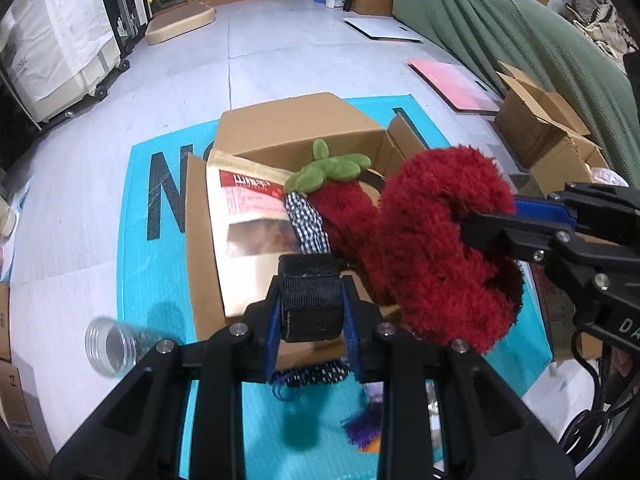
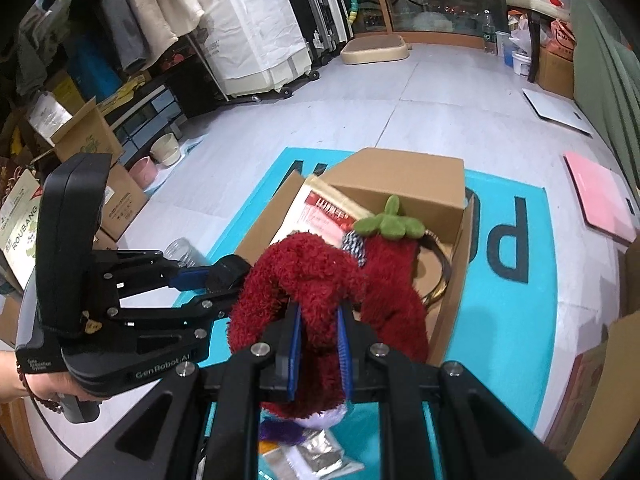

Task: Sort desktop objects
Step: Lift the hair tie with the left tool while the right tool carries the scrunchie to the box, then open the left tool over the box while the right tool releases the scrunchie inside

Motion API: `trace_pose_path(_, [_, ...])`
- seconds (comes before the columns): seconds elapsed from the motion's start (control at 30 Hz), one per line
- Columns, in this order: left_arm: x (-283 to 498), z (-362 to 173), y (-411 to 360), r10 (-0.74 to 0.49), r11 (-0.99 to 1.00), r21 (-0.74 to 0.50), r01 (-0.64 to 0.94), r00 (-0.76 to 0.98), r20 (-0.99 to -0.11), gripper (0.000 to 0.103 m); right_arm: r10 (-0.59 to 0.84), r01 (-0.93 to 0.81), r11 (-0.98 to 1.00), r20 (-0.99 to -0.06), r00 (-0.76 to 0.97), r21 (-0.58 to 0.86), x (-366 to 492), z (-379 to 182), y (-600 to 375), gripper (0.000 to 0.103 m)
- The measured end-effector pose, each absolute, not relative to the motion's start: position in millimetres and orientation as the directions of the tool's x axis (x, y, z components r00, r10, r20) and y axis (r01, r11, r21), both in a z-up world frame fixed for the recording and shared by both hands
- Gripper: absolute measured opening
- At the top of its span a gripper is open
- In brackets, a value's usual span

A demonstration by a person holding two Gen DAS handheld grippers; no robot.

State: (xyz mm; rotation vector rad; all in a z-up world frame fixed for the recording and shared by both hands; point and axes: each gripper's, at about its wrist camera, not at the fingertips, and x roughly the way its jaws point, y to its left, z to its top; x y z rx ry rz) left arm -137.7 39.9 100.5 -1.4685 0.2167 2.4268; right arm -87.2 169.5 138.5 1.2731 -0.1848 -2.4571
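Note:
An open cardboard box (image 1: 276,128) (image 2: 404,172) sits on a teal mat (image 1: 138,208) (image 2: 532,276). A long red plush toy (image 1: 436,240) (image 2: 308,276) with green leaves (image 1: 332,168) (image 2: 390,224) and a checked cloth hangs bent over the box. My right gripper (image 2: 318,344) is shut on the plush's folded end; it shows in the left wrist view (image 1: 492,224) too. My left gripper (image 1: 312,308) is shut on a black woven block (image 1: 312,292) just in front of the box; it appears in the right wrist view (image 2: 230,274). A red-and-white snack pouch (image 1: 248,216) (image 2: 324,212) leans inside the box.
A clear plastic jar (image 1: 110,346) (image 2: 184,250) lies on the floor left of the mat. Purple tassels and foil packets (image 2: 320,450) lie on the mat near me. A second open box (image 1: 540,128), a pink board (image 1: 456,82) (image 2: 600,204) and a green curtain (image 1: 520,32) are to the right.

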Motion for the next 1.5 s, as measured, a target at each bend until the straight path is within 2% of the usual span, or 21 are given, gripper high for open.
trace_pose_path(0.17, [-166,84,41,0.162,-0.953,-0.036,-0.300,-0.408,-0.898,0.025,-0.361,0.250,-0.931,-0.767,-0.530,0.266,-114,137,174,0.015])
trace_pose_path(0.33, [-184,69,48,0.126,-0.954,0.006,-0.301,-0.416,-0.901,0.025,-0.345,0.240,-0.937,-0.776,-0.528,0.253,-136,132,178,0.015])
trace_pose_path(0.73, [-223,32,56,0.075,-0.959,0.040,-0.281,-0.387,-0.919,0.025,-0.325,0.152,-0.946,-0.803,-0.499,0.288,-180,90,192,0.015])
trace_pose_path(1.1, [-244,9,62,0.021,-0.958,0.087,-0.272,-0.370,-0.929,0.025,-0.282,0.112,-0.959,-0.840,-0.464,0.260,-200,67,198,0.016])
trace_pose_path(1.23, [-246,8,66,0.012,-0.961,0.092,-0.262,-0.369,-0.929,0.026,-0.240,0.108,-0.971,-0.862,-0.447,0.214,-205,60,197,0.022])
trace_pose_path(1.3, [-250,4,68,0.008,-0.962,0.085,-0.261,-0.337,-0.942,0.035,-0.219,0.100,-0.976,-0.870,-0.441,0.195,-207,57,196,0.025])
trace_pose_path(1.37, [-251,2,68,-0.015,-0.966,0.096,-0.239,-0.319,-0.948,0.066,-0.214,0.113,-0.977,-0.869,-0.446,0.183,-206,57,195,0.026])
trace_pose_path(1.5, [-241,15,70,-0.034,-0.961,0.138,-0.238,-0.396,-0.918,0.075,-0.158,0.132,-0.985,-0.870,-0.468,0.108,-198,62,187,0.028])
